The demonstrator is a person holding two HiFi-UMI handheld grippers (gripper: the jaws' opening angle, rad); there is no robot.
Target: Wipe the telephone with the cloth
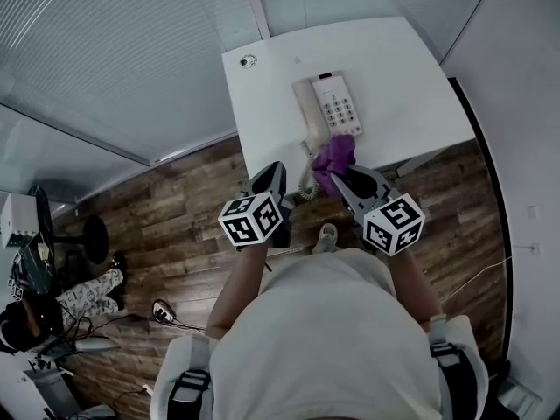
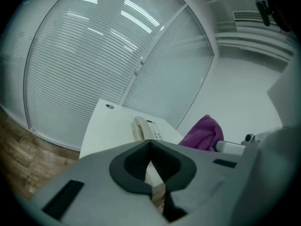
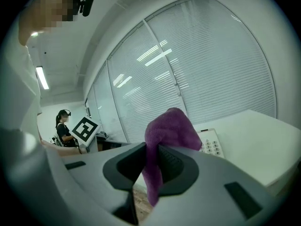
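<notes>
A pale corded telephone (image 1: 325, 110) lies on the white table (image 1: 411, 86), handset on the left, keypad on the right. A purple cloth (image 1: 334, 158) hangs over the table's near edge just below the phone, and my right gripper (image 1: 339, 176) is shut on it. In the right gripper view the cloth (image 3: 165, 134) is pinched between the jaws and droops below them, with the keypad (image 3: 210, 143) behind it. My left gripper (image 1: 276, 171) hovers off the table's near edge, left of the cloth. Its jaws (image 2: 151, 149) are shut with nothing in them, pointing toward the telephone (image 2: 142, 128) and the cloth (image 2: 203, 133).
The phone's coiled cord (image 1: 307, 187) dangles off the table's near edge between the grippers. A small round fitting (image 1: 248, 60) sits at the table's far left corner. Blinds cover a glass wall (image 1: 114, 51) beyond. A power strip (image 1: 163, 311) lies on the wooden floor, and another person (image 3: 62, 126) stands far off.
</notes>
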